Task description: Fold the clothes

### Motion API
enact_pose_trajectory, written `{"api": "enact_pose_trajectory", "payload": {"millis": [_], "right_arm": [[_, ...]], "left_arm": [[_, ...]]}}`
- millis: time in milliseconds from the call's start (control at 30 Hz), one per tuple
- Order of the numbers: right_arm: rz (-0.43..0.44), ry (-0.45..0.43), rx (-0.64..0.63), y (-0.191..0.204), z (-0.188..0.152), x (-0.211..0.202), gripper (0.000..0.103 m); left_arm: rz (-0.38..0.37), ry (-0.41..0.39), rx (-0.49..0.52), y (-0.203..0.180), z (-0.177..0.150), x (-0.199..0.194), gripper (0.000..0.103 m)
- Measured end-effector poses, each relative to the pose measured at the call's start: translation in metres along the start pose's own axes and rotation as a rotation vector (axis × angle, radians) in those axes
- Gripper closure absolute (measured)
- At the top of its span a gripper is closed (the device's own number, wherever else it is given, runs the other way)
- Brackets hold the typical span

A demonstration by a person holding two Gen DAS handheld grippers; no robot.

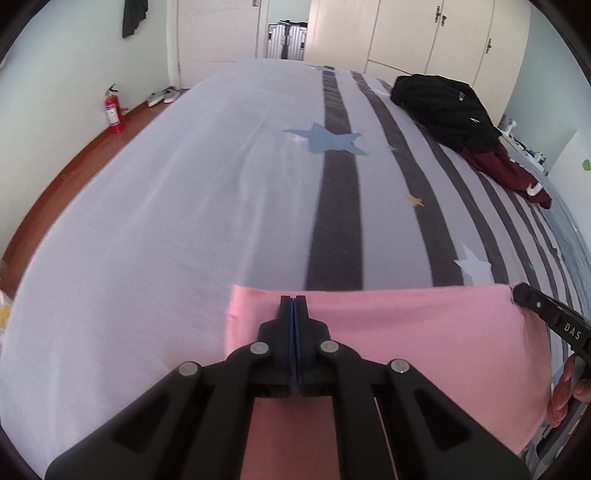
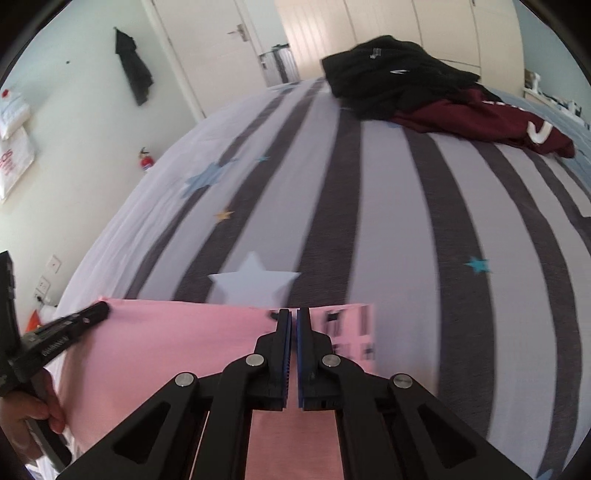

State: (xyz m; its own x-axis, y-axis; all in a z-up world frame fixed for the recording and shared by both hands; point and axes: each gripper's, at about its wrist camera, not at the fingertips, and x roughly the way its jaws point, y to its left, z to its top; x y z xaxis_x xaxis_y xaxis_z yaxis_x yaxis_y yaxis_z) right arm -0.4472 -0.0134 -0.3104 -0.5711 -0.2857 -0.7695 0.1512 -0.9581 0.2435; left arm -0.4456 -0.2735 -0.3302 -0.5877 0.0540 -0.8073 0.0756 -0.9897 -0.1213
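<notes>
A pink garment [image 1: 406, 332] is stretched between both grippers above the near end of the striped bed [image 1: 166, 221]. My left gripper [image 1: 294, 299] is shut on its top edge near the left corner, the fabric pinched between the blue pads. My right gripper [image 1: 517, 293] holds the opposite corner. In the right wrist view the right gripper [image 2: 293, 312] is shut on the pink garment [image 2: 177, 343] beside a patch of black print, and the left gripper [image 2: 103, 308] grips the far corner. The cloth hangs down below both, hiding what lies beneath.
A black clothing pile [image 1: 443, 107] and a maroon garment [image 1: 509, 170] lie at the bed's far right. A red fire extinguisher [image 1: 113, 110] stands on the wooden floor at left. Suitcases [image 1: 286, 40] and wardrobe doors [image 1: 443, 33] are behind. A person's hands [image 2: 33, 417] hold the gripper handles.
</notes>
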Motion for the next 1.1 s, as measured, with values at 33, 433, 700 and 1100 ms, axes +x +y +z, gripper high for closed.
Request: {"api": "enact_pose_trajectory", "payload": {"millis": [33, 433, 700, 1100], "right_arm": [[0.003, 0.003, 0.004, -0.003, -0.001, 0.000, 0.103], [-0.091, -0.020, 0.061, -0.034, 0.002, -0.010, 0.094], [-0.065, -0.043, 0.008, -0.019, -0.002, -0.036, 0.094], [0.127, 0.019, -0.088, 0.074, -0.050, -0.038, 0.094]], "left_arm": [[-0.003, 0.004, 0.001, 0.002, 0.000, 0.001, 0.101], [0.049, -0.021, -0.056, 0.035, 0.003, -0.002, 0.101], [-0.040, -0.087, 0.011, 0.020, -0.008, -0.046, 0.101], [-0.240, -0.038, 0.088, -0.065, -0.033, -0.042, 0.101]]}}
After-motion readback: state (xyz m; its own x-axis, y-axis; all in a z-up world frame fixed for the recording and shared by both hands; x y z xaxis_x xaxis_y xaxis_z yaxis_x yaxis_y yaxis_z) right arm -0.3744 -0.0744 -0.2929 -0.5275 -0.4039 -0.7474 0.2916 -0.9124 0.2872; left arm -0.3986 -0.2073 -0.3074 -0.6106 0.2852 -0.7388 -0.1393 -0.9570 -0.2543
